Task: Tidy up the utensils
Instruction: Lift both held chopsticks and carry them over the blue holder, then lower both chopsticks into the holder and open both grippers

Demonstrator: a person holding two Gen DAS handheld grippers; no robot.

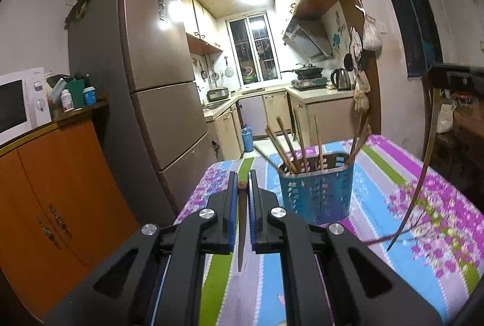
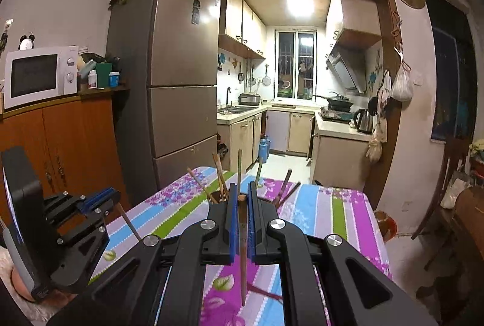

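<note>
My left gripper (image 1: pixel 242 176) is shut on a brown chopstick (image 1: pixel 240 235) that hangs point down above the flowered tablecloth (image 1: pixel 393 174). To its right stands a blue perforated utensil holder (image 1: pixel 316 189) with several chopsticks leaning in it. My right gripper (image 2: pixel 242 188) is shut on another brown chopstick (image 2: pixel 242 250), also point down. The holder sits just behind its fingers and is mostly hidden; only the chopsticks in it (image 2: pixel 218 174) show. The right gripper (image 1: pixel 438 80) appears at the right edge of the left wrist view with its chopstick (image 1: pixel 417 189). The left gripper (image 2: pixel 112 194) appears at the left of the right wrist view.
The table (image 2: pixel 317 205) stands before a kitchen doorway. A tall fridge (image 2: pixel 181 68) and an orange cabinet (image 2: pixel 60 144) bearing a microwave (image 2: pixel 39 74) stand to the left. A wooden chair (image 2: pixel 447 174) is at the right.
</note>
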